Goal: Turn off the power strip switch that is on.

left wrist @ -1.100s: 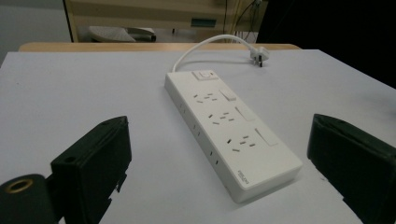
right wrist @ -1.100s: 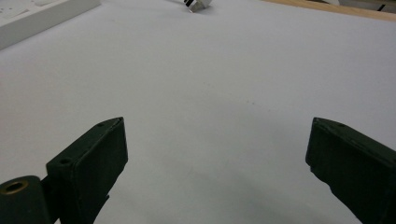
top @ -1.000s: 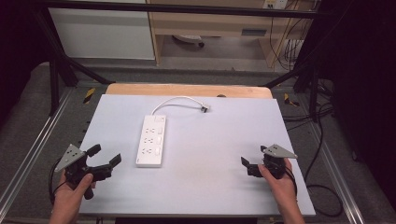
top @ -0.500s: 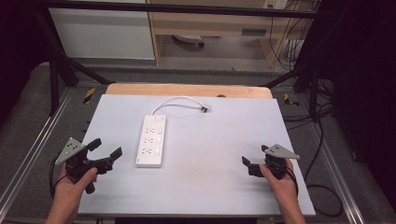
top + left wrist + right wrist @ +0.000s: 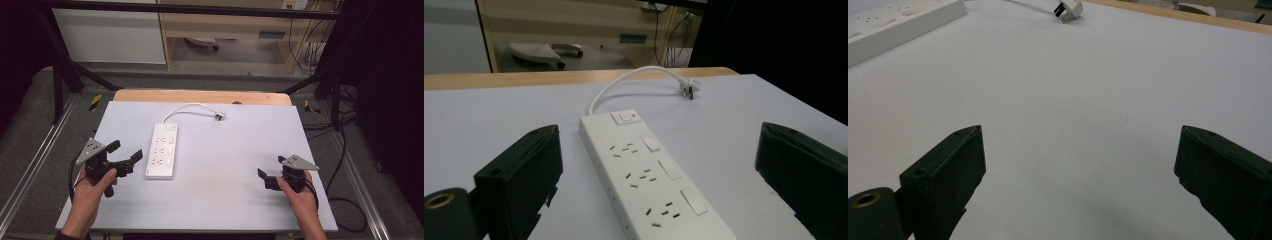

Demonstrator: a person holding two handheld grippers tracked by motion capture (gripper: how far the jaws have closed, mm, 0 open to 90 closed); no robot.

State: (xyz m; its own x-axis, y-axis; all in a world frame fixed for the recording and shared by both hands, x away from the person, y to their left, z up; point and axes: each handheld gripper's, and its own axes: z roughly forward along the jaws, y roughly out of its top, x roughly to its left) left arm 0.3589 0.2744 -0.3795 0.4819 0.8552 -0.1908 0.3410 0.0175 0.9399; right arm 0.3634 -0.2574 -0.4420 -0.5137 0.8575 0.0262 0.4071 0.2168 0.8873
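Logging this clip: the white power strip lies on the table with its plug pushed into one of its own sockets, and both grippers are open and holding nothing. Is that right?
Not quite. The plug is not in a socket: it lies loose on the table beyond the power strip, as the high view shows. The left gripper and right gripper are open and empty.

White three-socket power strip (image 5: 162, 150) lies flat on the grey table (image 5: 235, 165), left of centre; its white cord (image 5: 192, 106) curves to an unplugged plug (image 5: 219, 116).
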